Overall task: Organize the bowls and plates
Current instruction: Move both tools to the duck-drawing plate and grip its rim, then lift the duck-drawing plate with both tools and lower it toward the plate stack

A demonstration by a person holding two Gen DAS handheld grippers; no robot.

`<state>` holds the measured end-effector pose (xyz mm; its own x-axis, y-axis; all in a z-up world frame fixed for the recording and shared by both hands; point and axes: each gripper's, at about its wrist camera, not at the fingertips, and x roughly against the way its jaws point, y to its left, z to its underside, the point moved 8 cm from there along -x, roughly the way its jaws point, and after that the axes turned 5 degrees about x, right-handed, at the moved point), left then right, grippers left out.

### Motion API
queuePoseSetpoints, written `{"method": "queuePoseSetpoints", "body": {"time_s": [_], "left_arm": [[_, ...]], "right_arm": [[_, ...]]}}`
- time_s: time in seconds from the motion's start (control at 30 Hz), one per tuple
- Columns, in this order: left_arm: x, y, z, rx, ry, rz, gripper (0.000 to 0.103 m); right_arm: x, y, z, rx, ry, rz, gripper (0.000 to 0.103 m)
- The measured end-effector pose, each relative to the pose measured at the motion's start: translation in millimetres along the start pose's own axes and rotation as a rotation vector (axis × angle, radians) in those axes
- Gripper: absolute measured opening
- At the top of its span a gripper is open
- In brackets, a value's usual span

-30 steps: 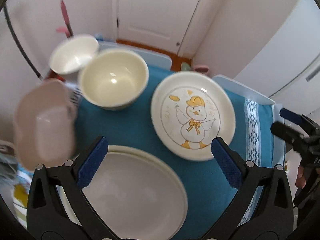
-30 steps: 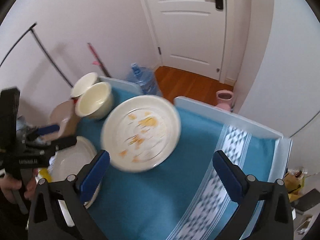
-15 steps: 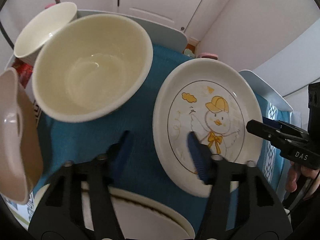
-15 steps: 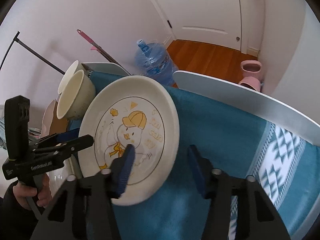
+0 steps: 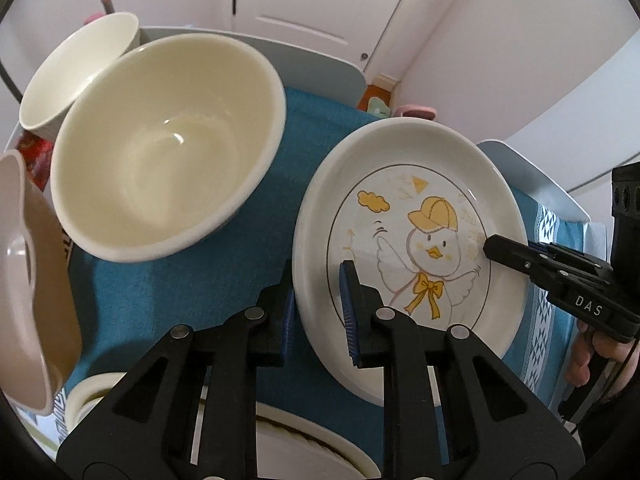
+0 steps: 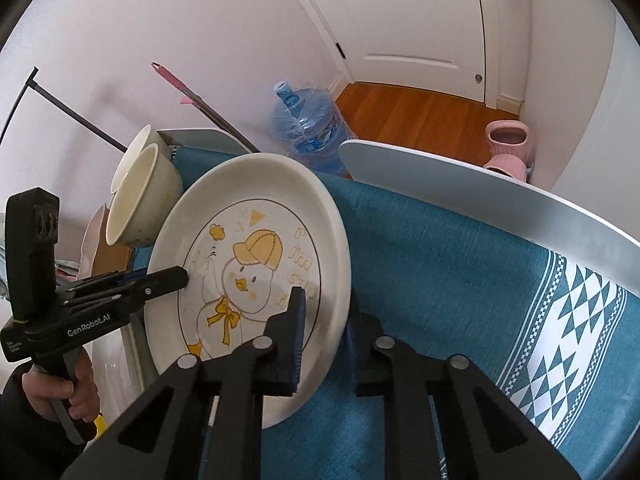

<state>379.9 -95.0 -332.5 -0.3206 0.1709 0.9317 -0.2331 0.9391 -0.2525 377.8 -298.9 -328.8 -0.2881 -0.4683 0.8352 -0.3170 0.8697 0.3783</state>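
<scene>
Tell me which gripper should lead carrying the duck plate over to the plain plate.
Left, probably. Both the left gripper and right gripper are shut on the duck plate's rim at opposite sides, but the plain plate lies directly beneath the left one, so it has the shorter path.

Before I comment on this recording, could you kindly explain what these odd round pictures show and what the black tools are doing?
A person holds a hand-squeezed claw in each hand, and each claw carries a fisheye camera looking along its fingers, so there is one picture per hand. In the left view, the left claw grips the near rim of the duck plate. The right view shows the right claw gripping that plate's opposite rim. Both have just been closing on it. On the blue tablecloth sit a cream bowl, a smaller white bowl behind it, and a plain plate nearest the camera.
</scene>
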Motion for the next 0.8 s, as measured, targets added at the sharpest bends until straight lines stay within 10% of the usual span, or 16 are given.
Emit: {"method": "queuePoseSetpoints", "body": {"time_s": [0.8], "left_arm": [[157.0,16.4,45.4,-0.093,-0.152,0.001,0.018]], "right_arm": [[90.2,107.5,27.2,0.056,-0.083,-0.021,0.016]]}}
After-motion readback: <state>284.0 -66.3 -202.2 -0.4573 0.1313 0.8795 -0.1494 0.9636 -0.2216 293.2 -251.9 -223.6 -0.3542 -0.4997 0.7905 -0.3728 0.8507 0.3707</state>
